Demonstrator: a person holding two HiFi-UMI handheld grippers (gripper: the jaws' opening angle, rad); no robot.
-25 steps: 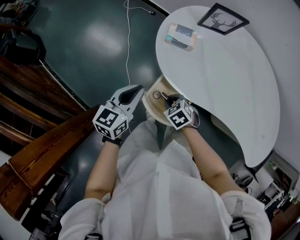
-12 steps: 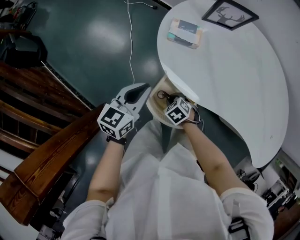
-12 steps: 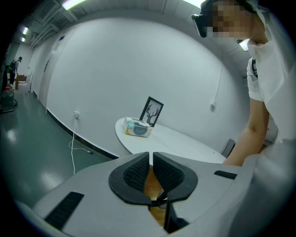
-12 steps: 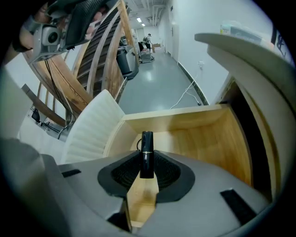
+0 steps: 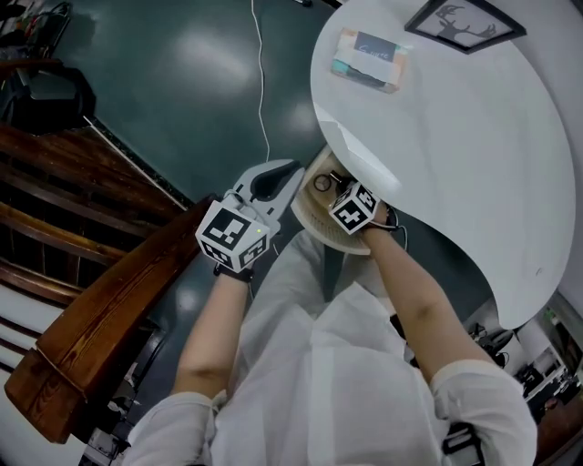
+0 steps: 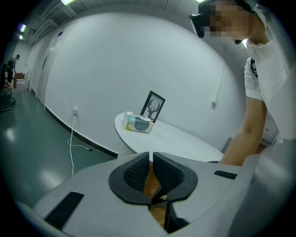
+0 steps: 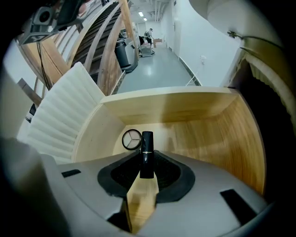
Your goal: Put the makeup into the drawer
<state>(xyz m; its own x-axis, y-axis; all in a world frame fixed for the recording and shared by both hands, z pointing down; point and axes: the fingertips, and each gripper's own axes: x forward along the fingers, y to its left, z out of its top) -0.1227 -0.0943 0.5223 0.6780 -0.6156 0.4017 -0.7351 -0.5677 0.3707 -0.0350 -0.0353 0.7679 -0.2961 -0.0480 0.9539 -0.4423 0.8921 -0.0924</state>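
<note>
Pinching a black lipstick [image 7: 147, 141] upright in the right gripper [image 7: 147, 161], jaws partway closed and pressing on its sides. Pointing steeply down into the open wooden drawer [image 7: 208, 134] under the white table [image 5: 455, 136]. Holding the lipstick over the drawer's inside, near a round compact [image 7: 132, 139] (lying flat on the drawer floor). Keeping the left gripper [image 6: 151, 158] outside the drawer, jaws all but together, gripping nothing.

Your drawer [image 5: 317, 229] projects from under the table [image 5: 455, 136]; the compact [image 7: 132, 139] lies inside (near its far wall); tissue pack [image 5: 369, 59] and frame [image 5: 465, 20] sit on top.
</note>
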